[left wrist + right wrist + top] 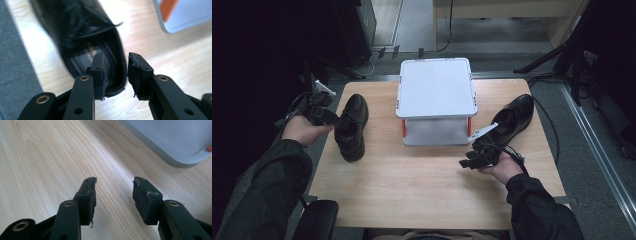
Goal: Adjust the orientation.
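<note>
left gripper (115, 72): jaws apart astride heel rim of left shoe (351, 126), pads not pressing
left shoe: worktop (422, 185), left side
right gripper (114, 195): open wide, empty, above bare worktop

in the left gripper view the black leather shoe (82, 37) is blurred along its laces and toe end, and the picture's top edge cuts its front off. the gold print on its insole is too smeared to read. the white and orange box (185, 15) is cropped by the top and right edges there. in the right gripper view the same box (175, 140) shows just a corner, the rest cut off. in the high view the left half of the room is too dark to tell, and the box hides its own underside.
</note>
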{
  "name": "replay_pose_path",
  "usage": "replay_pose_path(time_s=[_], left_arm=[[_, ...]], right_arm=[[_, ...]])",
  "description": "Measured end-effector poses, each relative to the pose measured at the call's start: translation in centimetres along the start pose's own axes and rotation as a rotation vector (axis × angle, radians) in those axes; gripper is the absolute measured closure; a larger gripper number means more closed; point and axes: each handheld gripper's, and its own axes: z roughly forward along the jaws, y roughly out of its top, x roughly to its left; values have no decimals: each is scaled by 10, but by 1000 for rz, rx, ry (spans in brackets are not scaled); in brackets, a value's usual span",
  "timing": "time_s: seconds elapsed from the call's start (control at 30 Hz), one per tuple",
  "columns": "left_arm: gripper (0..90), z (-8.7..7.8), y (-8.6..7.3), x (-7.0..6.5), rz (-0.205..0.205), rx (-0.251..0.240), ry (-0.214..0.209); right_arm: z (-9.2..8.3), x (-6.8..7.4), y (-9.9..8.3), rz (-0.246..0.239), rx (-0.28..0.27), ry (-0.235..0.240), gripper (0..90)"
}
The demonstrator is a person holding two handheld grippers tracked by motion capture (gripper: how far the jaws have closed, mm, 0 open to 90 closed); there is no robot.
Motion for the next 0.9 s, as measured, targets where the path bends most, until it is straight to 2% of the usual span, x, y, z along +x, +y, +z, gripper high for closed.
replay_pose_path(time_s=[0.13, 0.17, 0.2, 0.3, 0.4, 0.7, 0.9], left_arm=[[665, 4, -1, 15, -74, 11, 27], [664, 4, -1, 15, -74, 11, 27], [664, 7, -1, 21, -113, 8, 31], [658, 15, -2, 28, -161, 21, 45], [655, 24, -3, 33, -192, 30, 53], [671, 57, 1, 46, -238, 62, 44], [705, 74, 8, 50, -241, 95, 68]], right_arm=[[0, 0, 0, 0, 1, -2, 541], [0, 0, 0, 0, 1, -2, 541], [0, 0, 0, 1, 1, -2, 540], [0, 0, 0, 1, 3, -3, 539], [0, 0, 0, 1, 5, -4, 539], [1, 0, 0, 0, 9, -5, 539], [1, 0, 0, -3, 11, -8, 539]])
